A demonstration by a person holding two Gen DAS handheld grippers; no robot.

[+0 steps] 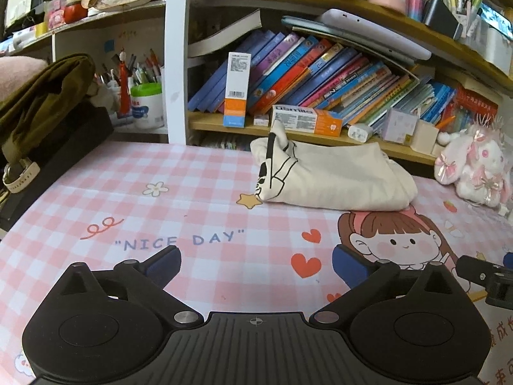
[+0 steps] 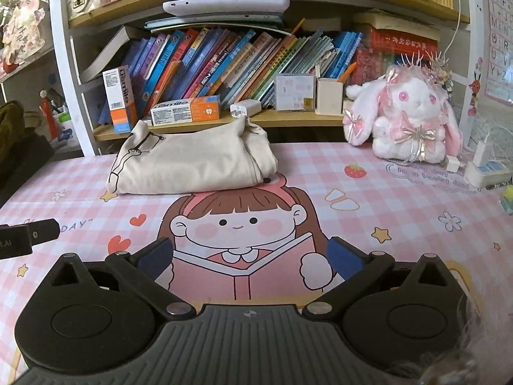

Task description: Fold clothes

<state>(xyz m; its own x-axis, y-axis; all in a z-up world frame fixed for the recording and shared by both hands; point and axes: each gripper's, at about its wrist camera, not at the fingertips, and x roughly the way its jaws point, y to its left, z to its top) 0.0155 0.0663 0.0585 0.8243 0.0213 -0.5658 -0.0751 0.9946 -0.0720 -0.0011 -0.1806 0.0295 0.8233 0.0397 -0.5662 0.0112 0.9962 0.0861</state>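
Observation:
A folded cream garment (image 1: 333, 178) with a black cartoon print lies on the pink checked desk mat (image 1: 192, 192), close to the bookshelf. In the right wrist view the same garment (image 2: 192, 163) sits at centre left of the mat (image 2: 400, 211). My left gripper (image 1: 256, 264) stands open over the mat, well short of the garment, with nothing between its blue pads. My right gripper (image 2: 250, 256) is open too, above the printed cartoon girl, and is empty. The tip of each gripper shows at the edge of the other's view.
An olive garment (image 1: 41, 102) is piled on a black object at the far left. A pink and white plush rabbit (image 2: 407, 118) sits at the back right, with a white power strip (image 2: 484, 170) beside it. Shelves of books and boxes (image 2: 224, 64) rise behind the mat.

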